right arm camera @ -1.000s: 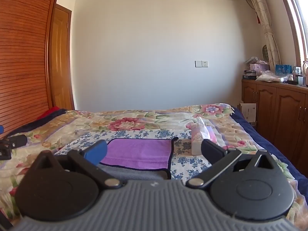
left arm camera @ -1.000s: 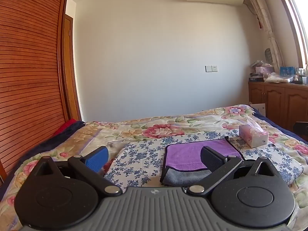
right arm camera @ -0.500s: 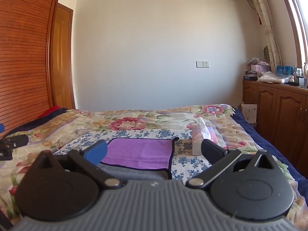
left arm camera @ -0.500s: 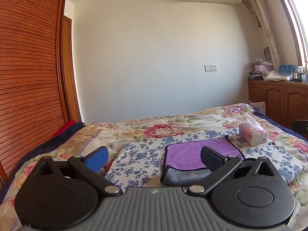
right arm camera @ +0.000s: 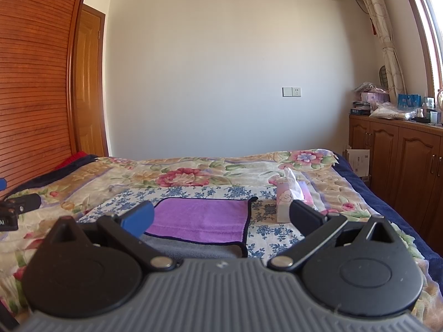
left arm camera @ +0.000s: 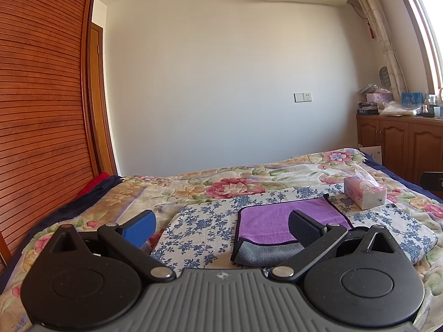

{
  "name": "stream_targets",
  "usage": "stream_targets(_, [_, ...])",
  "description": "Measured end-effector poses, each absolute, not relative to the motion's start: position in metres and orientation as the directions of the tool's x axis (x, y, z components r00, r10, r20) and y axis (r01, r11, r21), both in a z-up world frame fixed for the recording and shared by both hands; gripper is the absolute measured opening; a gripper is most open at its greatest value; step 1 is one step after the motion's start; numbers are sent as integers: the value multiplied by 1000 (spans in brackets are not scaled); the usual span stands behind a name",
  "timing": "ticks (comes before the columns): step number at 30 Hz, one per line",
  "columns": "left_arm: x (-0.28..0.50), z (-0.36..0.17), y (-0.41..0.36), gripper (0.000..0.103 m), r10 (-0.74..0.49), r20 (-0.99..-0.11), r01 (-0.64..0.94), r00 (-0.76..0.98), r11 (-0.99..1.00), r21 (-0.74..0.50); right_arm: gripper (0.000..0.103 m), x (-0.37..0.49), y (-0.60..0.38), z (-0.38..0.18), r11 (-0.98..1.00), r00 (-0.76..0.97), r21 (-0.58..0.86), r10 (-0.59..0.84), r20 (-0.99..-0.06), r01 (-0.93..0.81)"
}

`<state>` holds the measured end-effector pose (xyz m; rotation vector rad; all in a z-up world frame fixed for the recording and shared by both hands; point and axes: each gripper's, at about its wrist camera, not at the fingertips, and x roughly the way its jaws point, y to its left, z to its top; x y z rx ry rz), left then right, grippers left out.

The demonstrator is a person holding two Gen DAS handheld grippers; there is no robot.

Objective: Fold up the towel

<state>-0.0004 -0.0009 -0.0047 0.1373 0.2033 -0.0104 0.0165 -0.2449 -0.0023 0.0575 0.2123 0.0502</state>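
Observation:
A purple towel (left arm camera: 272, 221) with a grey underside and dark edging lies folded on a blue-flowered cloth (left arm camera: 202, 221) on the bed. Its grey layer sticks out at the near edge. In the right wrist view the same towel (right arm camera: 202, 218) lies straight ahead. My left gripper (left arm camera: 221, 228) hovers open above the bed, nearer than the towel and a little left of it. My right gripper (right arm camera: 221, 218) is open too, held before the towel's near edge with nothing between its fingers. Neither gripper touches the towel.
A pink tissue box (left arm camera: 365, 193) stands right of the towel; it also shows in the right wrist view as a tissue box (right arm camera: 289, 202). The floral quilt (left arm camera: 235, 185) covers the bed. A slatted wooden wardrobe (left arm camera: 41, 124) is left, wooden cabinets (right arm camera: 401, 166) right.
Both views have shifted only slightly; the towel lies as before and both grippers stay open.

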Motion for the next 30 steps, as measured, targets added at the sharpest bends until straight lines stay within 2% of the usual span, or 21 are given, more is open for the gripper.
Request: stream_targets(30, [4, -7, 4, 103, 6, -204, 25, 979, 989, 148, 103, 17, -241, -1, 997, 977, 61, 57, -207, -46])
